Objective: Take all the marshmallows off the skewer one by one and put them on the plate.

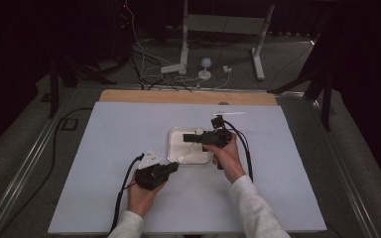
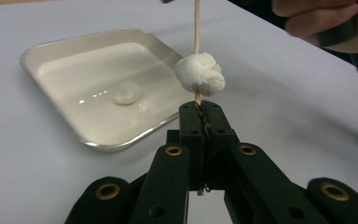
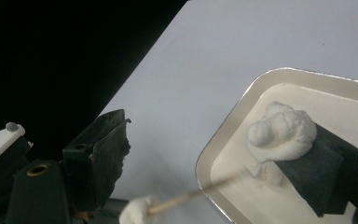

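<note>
A square metal tray sits mid-table with a small white marshmallow lump on its floor. My left gripper is shut on the lower end of a thin wooden skewer. The skewer stands upright, with a marshmallow threaded just above the jaws, beside the tray's near corner. My right gripper hangs over the tray with its jaws wide apart. A squashed marshmallow sticks to the pad of one finger; the other finger is bare. The skewer crosses below them.
The tray stands on a white table sheet with a wooden strip along the far edge. A thin white stick lies behind the right gripper. Cables trail from both grippers toward the near edge.
</note>
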